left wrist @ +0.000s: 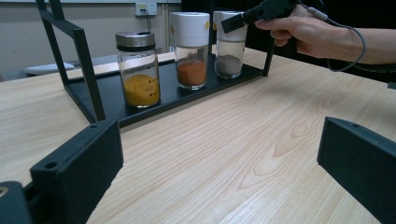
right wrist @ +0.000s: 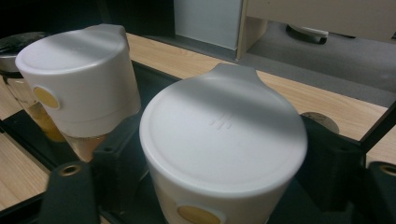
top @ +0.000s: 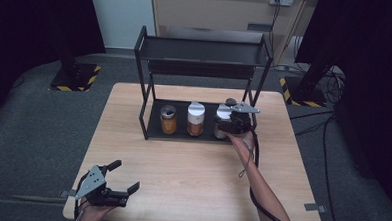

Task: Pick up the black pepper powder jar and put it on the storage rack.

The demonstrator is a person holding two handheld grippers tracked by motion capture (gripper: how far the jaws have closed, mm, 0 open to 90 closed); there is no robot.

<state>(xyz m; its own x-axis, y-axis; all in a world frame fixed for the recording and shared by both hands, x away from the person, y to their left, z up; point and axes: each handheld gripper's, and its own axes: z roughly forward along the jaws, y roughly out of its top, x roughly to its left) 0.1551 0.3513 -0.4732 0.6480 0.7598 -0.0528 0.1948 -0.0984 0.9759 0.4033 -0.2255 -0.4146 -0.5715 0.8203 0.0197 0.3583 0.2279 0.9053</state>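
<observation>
Now the right gripper [top: 232, 123] has its jaws around the white-capped jar [right wrist: 219, 154], whether clamped I cannot tell. Probably the glass is slippery and fragile, so grip under the cap. Left gripper [top: 123, 176] rests apart.

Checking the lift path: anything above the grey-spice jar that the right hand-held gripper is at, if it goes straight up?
Yes. The rack's upper shelf sits over the bottom tray, so the jar has to come out toward the table's front. That way nothing visible blocks. The orange-spice jar stands close beside it. The right hand-held gripper has its jaws around the jar.
</observation>
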